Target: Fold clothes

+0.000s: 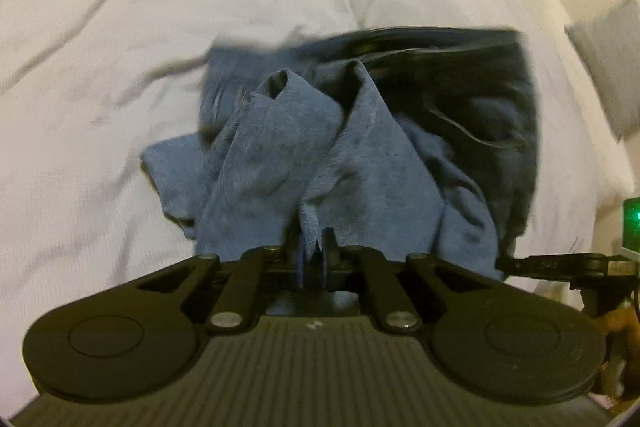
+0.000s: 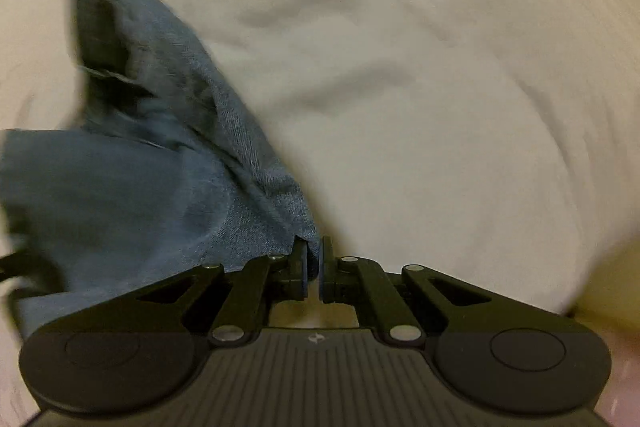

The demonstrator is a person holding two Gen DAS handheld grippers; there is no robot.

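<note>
Wrinkled white bedsheet [image 1: 120,27]; left tongs [image 1: 313,247] and right tongs [image 2: 314,251] each pinch fuzzy blue garment [image 1: 320,155], bunched.

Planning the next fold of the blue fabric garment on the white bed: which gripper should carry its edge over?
Probably the right gripper: it pinches an outer edge of the blue fabric garment with bare white bedsheet beside it. The left gripper grips bunched folds mid-pile, so it better anchors.
</note>
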